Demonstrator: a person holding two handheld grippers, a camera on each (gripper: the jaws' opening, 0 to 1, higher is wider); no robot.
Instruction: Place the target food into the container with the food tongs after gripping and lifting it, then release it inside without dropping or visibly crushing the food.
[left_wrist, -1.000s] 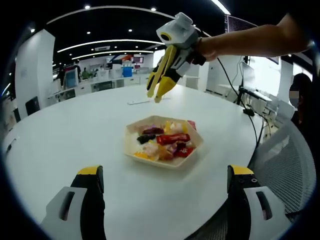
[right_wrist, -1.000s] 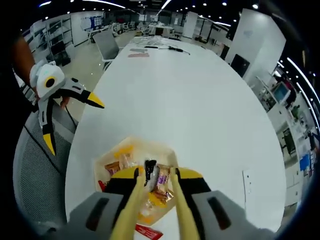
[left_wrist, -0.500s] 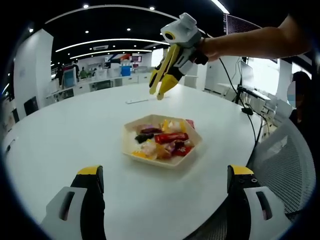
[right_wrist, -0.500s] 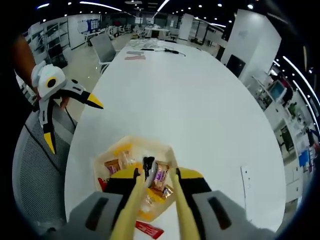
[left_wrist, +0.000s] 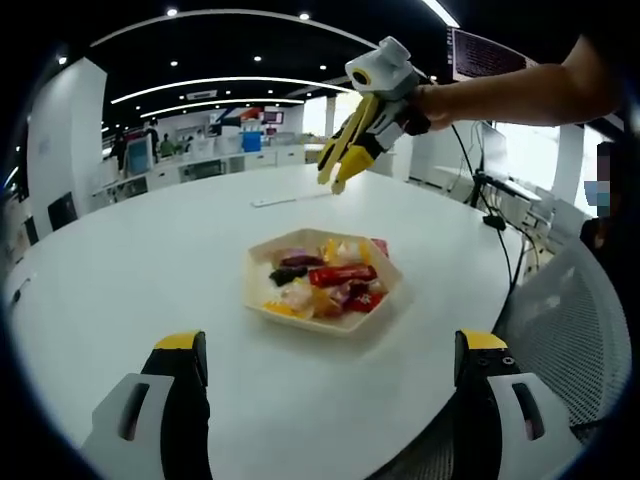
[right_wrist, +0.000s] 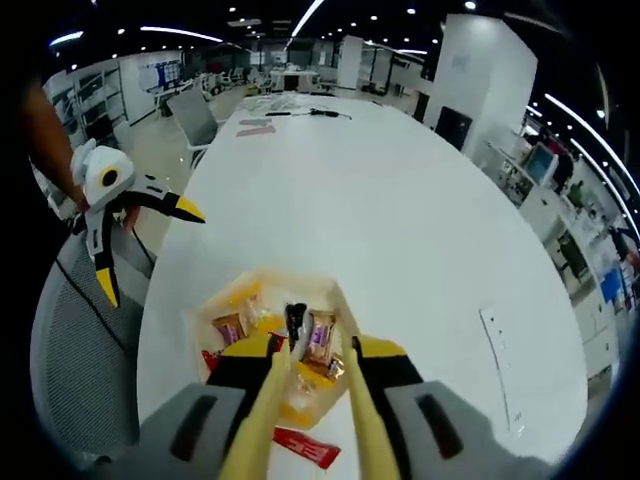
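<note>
A: Where's the food?
B: Wrapped snacks (left_wrist: 325, 278) sit in the tray (left_wrist: 262, 300) mid-worktop (left_wrist: 130, 270).
A: Claws?
B: Right claw (left_wrist: 335, 180) nearly shut above the tray (gripping nothing I can see), left claw (right_wrist: 140, 240) spread wide beside it.

The right gripper (right_wrist: 312, 352) hides part of the tray (right_wrist: 222, 303); it perhaps pinches a dark wrapped piece (right_wrist: 296, 322).
</note>
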